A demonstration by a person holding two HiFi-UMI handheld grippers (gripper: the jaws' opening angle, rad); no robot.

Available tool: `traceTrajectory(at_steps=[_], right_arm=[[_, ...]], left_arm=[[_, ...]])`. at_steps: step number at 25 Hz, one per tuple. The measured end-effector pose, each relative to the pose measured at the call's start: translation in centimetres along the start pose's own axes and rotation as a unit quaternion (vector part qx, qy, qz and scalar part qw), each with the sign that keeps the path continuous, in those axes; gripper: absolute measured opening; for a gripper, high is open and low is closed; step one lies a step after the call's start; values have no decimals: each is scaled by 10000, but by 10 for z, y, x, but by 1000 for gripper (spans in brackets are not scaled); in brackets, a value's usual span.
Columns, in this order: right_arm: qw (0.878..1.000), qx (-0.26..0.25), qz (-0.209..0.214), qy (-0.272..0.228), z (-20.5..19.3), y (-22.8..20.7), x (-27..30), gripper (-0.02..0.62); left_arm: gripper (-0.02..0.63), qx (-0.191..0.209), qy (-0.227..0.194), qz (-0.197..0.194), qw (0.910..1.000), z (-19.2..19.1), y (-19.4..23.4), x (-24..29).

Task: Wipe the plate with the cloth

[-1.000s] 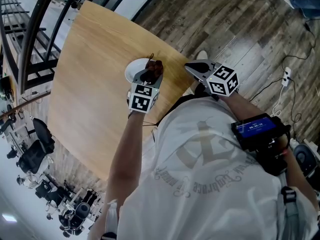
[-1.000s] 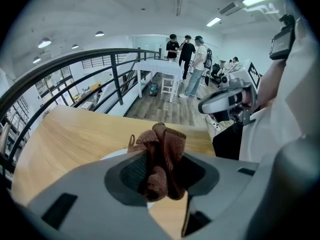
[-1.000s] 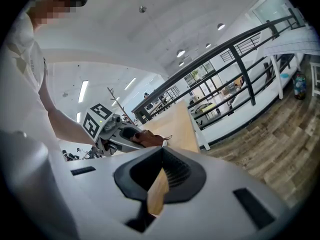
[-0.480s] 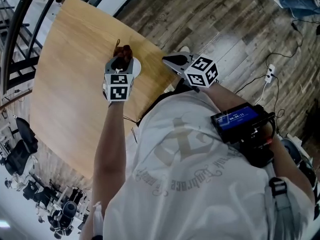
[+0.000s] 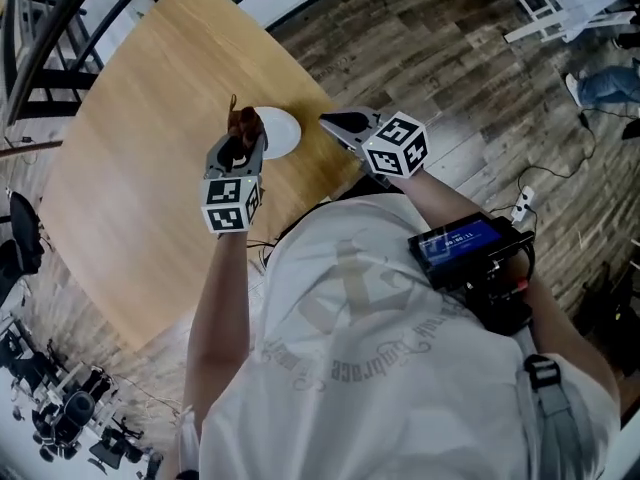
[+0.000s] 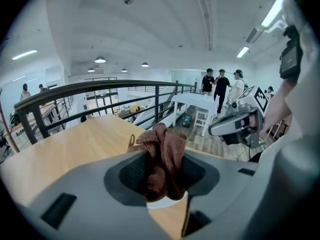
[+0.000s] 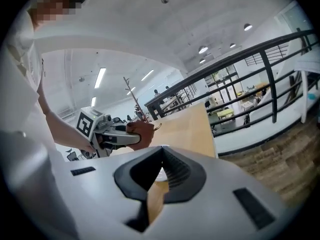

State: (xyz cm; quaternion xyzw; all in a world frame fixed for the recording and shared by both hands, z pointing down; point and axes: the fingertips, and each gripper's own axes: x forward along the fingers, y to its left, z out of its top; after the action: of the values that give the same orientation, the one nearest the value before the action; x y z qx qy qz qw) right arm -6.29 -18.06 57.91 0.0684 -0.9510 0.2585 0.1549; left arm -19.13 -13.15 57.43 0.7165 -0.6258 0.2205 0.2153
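We hold our left tongs (image 5: 238, 151) pinched on the bunched brown cloth (image 5: 246, 122), which sits at the left edge of the white plate (image 5: 282, 134) on the wooden counter (image 5: 140, 138). Our right tongs (image 5: 338, 122), pressed together and empty, hover just beside the plate's right side.

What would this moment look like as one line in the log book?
left gripper: shut on cloth | cloth: at plate left rim | plate: on table | right gripper: shut, empty

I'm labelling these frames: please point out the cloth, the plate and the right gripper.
cloth (image 6: 161, 156), left gripper view, middle of the bunched fabric.
plate (image 5: 281, 133), head view, bare white centre.
right gripper (image 5: 330, 121), head view, its closed fingertips.
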Motion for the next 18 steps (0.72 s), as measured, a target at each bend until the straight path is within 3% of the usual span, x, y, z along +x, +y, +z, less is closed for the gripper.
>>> traceTrajectory(at_steps=[7, 12, 18], right_arm=[[9992, -385, 16, -144, 21, 24, 0, 12], [9981, -537, 57, -282, 25, 53, -10, 12], [9974, -641, 27, -329, 16, 84, -9, 12]], left_arm=[[169, -796, -723, 143, 9941, -24, -3, -65], [169, -1230, -984, 142, 9874, -50, -7, -100], [169, -1324, -1101, 22, 9851, -65, -3, -121]])
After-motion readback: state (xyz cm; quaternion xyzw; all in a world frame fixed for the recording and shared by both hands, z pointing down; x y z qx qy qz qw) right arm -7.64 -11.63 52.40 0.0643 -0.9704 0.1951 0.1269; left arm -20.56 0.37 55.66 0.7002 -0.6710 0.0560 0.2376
